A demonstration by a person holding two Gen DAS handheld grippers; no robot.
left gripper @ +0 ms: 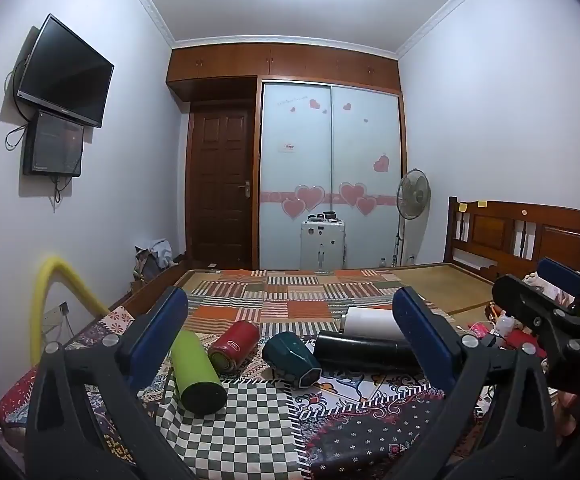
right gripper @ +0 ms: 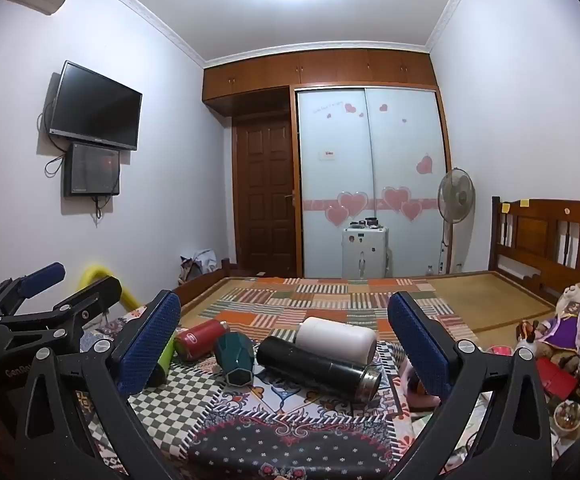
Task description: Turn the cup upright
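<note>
Several cups and flasks lie on their sides on the patterned bedcover: a green one (left gripper: 197, 372), a red one (left gripper: 234, 345), a dark teal faceted cup (left gripper: 292, 359), a black flask (left gripper: 364, 353) and a white one (left gripper: 374, 323). They also show in the right wrist view: green (right gripper: 165, 354), red (right gripper: 201, 338), teal (right gripper: 235, 357), black (right gripper: 318, 367), white (right gripper: 336, 339). My left gripper (left gripper: 290, 336) is open and empty in front of them. My right gripper (right gripper: 284, 340) is open and empty, facing the same group. Each gripper appears in the other's view.
The bed's wooden headboard (left gripper: 530, 236) stands at right, with toys and clutter (right gripper: 562, 344) beside it. A yellow tube (left gripper: 56, 296) arches at left. A wardrobe (left gripper: 330, 176), a fan (left gripper: 412, 196) and a white case (left gripper: 322, 246) stand beyond the bed's foot.
</note>
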